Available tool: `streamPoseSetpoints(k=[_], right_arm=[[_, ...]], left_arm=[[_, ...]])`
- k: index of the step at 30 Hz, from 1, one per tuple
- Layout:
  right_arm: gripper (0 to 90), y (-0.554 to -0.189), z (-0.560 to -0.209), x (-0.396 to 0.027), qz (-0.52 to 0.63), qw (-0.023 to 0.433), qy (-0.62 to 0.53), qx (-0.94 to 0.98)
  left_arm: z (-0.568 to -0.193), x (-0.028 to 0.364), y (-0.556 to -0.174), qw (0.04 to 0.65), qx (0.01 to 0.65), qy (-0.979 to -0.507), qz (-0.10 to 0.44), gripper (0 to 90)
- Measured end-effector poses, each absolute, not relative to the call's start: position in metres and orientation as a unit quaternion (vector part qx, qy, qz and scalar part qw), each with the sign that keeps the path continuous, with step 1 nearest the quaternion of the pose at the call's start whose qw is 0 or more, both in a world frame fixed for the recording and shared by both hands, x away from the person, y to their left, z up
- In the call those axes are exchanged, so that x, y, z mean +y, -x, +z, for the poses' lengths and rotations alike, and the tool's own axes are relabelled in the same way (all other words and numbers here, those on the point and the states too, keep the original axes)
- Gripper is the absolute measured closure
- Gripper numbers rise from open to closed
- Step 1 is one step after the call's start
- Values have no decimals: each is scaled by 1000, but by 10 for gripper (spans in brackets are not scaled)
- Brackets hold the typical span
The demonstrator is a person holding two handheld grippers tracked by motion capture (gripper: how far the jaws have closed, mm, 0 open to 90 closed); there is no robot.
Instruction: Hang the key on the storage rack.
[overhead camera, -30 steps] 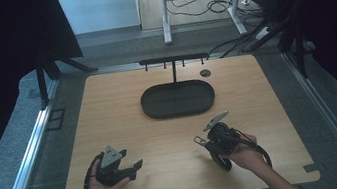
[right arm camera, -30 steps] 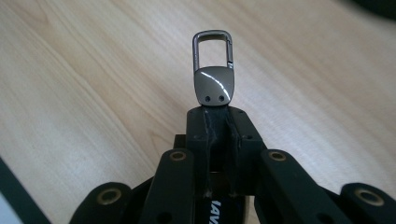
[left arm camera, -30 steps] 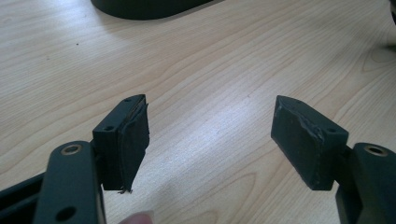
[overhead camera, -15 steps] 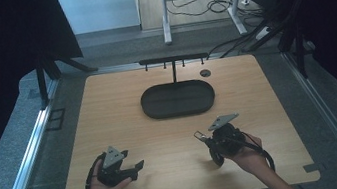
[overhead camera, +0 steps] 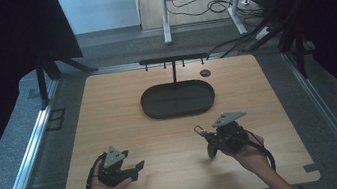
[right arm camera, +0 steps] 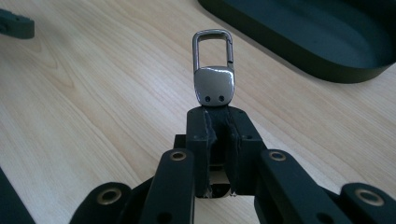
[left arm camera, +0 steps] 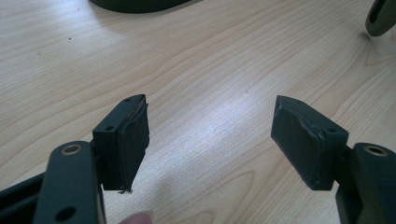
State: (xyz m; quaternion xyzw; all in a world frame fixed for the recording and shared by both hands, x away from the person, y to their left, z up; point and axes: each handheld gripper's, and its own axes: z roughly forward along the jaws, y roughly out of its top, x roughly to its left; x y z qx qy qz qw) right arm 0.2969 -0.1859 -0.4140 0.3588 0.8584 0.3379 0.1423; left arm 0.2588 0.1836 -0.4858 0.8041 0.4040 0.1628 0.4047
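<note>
While the left gripper [left arm camera: 210,135] hovers low over the light wooden table [overhead camera: 108,113] with jaws spread wide and empty, the right gripper [right arm camera: 219,122] clamps a silver metal keychain clasp [right arm camera: 213,70] just short of the black oval tray [right arm camera: 327,42].

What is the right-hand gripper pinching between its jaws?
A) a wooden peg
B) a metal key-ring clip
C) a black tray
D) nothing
B: the right gripper is shut on a silver metal key-ring clip that sticks out past its jaws, above the wooden table.
</note>
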Motion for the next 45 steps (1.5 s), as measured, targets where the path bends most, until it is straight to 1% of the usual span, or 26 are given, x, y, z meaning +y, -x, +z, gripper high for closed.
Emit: streamPoseSetpoints(k=[22,33,45], right_arm=[[809,-306,-404,-206,387,174,-379,822],[808,-319,-403,-216,400,189,-396,805],[809,-334,-402,-223,419,195,-406,788]], left_arm=[[-489,183,-260,401,405,-806,159,282],[-489,182,-260,401,405,-806,159,282],[-490,183,-261,398,405,-808,157,282]])
